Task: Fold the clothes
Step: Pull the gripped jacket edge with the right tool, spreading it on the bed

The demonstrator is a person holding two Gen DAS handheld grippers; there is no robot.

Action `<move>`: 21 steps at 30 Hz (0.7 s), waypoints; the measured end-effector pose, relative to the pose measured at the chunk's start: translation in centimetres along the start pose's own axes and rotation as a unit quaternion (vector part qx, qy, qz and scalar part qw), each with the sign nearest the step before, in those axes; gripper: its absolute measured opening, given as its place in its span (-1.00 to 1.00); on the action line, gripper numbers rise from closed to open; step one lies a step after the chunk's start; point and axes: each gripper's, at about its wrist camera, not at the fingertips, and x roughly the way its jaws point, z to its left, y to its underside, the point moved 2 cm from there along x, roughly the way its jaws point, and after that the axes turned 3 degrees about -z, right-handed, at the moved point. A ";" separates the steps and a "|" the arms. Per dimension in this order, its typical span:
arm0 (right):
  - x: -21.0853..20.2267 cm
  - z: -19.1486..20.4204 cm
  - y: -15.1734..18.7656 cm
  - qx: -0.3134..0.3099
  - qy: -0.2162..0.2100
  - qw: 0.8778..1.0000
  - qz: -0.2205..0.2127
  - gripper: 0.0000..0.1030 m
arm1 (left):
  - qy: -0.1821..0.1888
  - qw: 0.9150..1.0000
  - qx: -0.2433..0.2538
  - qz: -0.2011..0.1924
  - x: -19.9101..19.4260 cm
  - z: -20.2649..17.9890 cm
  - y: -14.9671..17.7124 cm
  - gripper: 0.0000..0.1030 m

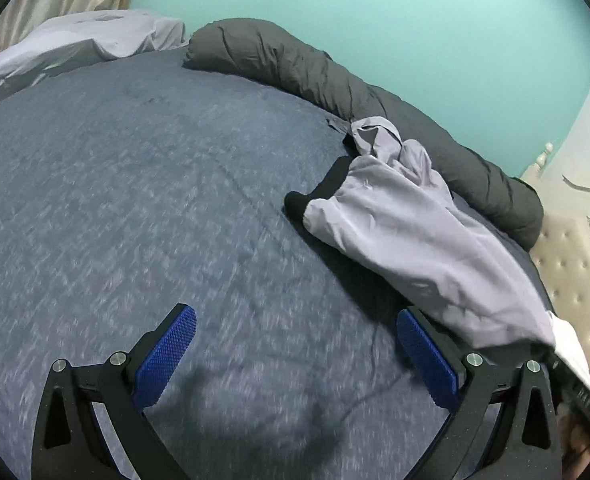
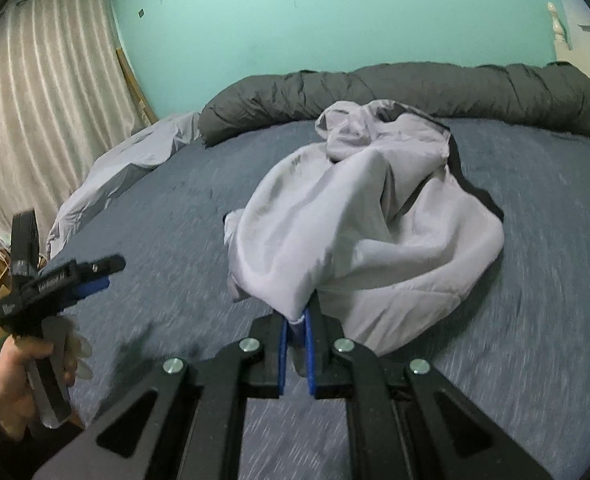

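The right gripper [image 2: 297,320] has its jaws clenched on an edge of the crumpled lilac fabric garment [image 2: 367,216], which lies heaped on the blue-grey bed [image 2: 167,216]; the left gripper [image 1: 295,344], jaws released, hangs just beside the garment.

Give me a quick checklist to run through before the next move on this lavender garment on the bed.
1. Right gripper shut on the lavender garment: ok, an edge of cloth is pinched between its blue pads.
2. Left gripper free for a second hold: ok, jaws wide open, nothing between them.
3. Garment spread flat for folding: not ok, it lies bunched in a heap.
4. Open space on the blue bedspread to lay it out: ok, bare area to the garment's left in the left wrist view.
5. Dark rolled duvet apart from the garment: cannot tell, the heap's far edge lies close against it.
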 end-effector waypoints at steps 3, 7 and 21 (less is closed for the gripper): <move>0.3 0.2 1.4 0.010 0.007 1.000 0.012 -0.87 | 0.002 1.000 0.017 -0.001 -0.6 -0.1 1.1 0.99; 1.7 -0.3 2.6 0.002 0.040 0.998 0.043 -0.87 | 0.002 1.000 0.013 0.006 -0.1 0.5 1.8 0.99; 0.0 -1.9 -1.4 0.032 0.036 0.999 -0.011 -0.43 | -0.004 1.000 0.019 0.008 2.0 1.3 0.9 0.99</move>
